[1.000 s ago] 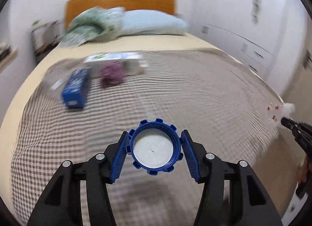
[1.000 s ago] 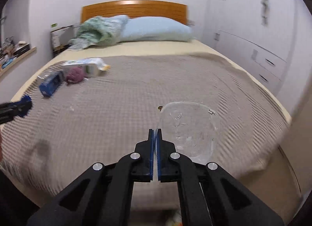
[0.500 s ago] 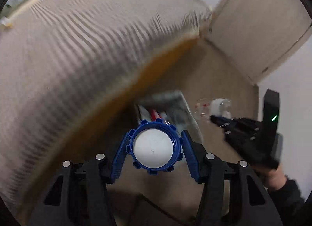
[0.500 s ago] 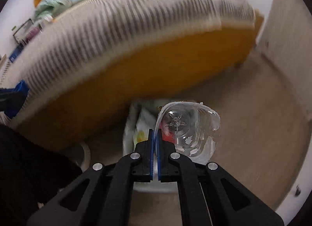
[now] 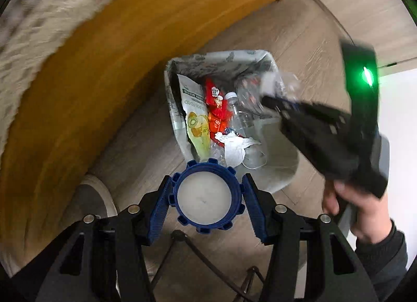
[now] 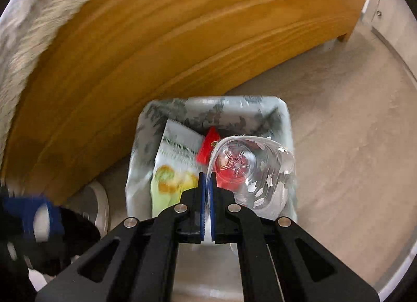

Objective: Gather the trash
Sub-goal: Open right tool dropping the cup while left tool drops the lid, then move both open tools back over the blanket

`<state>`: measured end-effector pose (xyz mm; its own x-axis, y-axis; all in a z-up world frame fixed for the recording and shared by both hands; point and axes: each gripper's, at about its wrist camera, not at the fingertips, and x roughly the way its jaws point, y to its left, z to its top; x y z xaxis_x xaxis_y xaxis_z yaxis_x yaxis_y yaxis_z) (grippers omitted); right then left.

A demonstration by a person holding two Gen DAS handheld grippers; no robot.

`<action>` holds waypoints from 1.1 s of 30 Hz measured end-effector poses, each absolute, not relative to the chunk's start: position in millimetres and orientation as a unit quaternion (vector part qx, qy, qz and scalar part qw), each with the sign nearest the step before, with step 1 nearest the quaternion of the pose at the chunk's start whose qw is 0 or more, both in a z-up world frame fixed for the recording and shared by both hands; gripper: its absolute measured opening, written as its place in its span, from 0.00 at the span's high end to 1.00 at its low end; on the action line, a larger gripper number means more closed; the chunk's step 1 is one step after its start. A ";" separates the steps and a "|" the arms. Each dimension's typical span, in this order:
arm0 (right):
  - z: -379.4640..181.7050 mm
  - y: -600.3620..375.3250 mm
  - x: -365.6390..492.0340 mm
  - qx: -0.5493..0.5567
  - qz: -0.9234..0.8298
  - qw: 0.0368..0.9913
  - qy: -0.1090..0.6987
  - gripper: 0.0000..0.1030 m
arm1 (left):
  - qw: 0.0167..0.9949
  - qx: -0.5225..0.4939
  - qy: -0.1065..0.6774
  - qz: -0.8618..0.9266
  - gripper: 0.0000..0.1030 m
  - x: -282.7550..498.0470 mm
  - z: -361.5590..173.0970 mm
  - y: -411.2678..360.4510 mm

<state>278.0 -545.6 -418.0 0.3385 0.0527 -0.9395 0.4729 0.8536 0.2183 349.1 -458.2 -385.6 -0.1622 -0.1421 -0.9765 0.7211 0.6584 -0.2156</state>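
From the left wrist, the left hand-held gripper [image 5: 206, 199] clasps a blue lid [image 5: 206, 195] between its ribbed pads, just above the near rim of a lined trash bin [image 5: 281, 171] on the wooden floor [image 5: 307, 31] beside the bed frame [image 5: 109, 54]. Wrappers and an empty bottle [image 5: 238, 112] lie inside. The right hand-held gripper [image 5: 268, 100] reaches over the bin, gripped by a hand [image 5: 362, 213].

From the right wrist, the right hand-held gripper [image 6: 207, 190] is clenched on the rim of a clear plastic cup [image 6: 250, 171], held over the bin [image 6: 211, 105].
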 end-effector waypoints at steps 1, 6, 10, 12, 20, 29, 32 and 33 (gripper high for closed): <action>-426.7 -551.6 287.1 0.240 -0.130 0.780 0.563 0.97 | 0.606 0.214 0.679 -0.355 0.49 351.2 -391.6 -463.3; -452.9 -571.8 310.3 0.240 -0.142 0.768 0.577 0.96 | 0.594 0.215 0.690 -0.353 0.49 352.6 -416.0 -481.8; -453.1 -585.7 304.5 0.253 -0.147 0.775 0.561 0.52 | 0.591 0.226 0.688 -0.356 0.49 346.8 -428.3 -491.9; -444.3 -591.7 292.7 0.260 -0.160 0.784 0.540 0.52 | 0.590 0.230 0.686 -0.359 0.49 344.5 -434.8 -498.7; -395.6 -602.0 216.0 0.284 -0.223 0.806 0.469 0.52 | 0.569 0.246 0.698 -0.359 0.49 330.6 -466.7 -505.8; -389.8 -573.4 127.9 0.321 -0.254 0.783 0.468 0.49 | 0.524 0.281 0.712 -0.373 0.20 302.0 -501.7 -511.5; -395.7 -567.7 109.6 0.350 -0.264 0.769 0.465 0.49 | 0.529 0.268 0.717 -0.366 0.18 310.4 -494.2 -506.2; -397.4 -566.7 106.5 0.359 -0.266 0.765 0.464 0.49 | 0.534 0.263 0.716 -0.365 0.16 313.5 -490.4 -505.5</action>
<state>106.5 -566.7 -397.4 0.4283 -0.0740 -0.9006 0.7396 0.6013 0.3023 313.5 -505.5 -490.4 -0.2907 -0.0130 -0.9567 0.7667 0.5950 -0.2411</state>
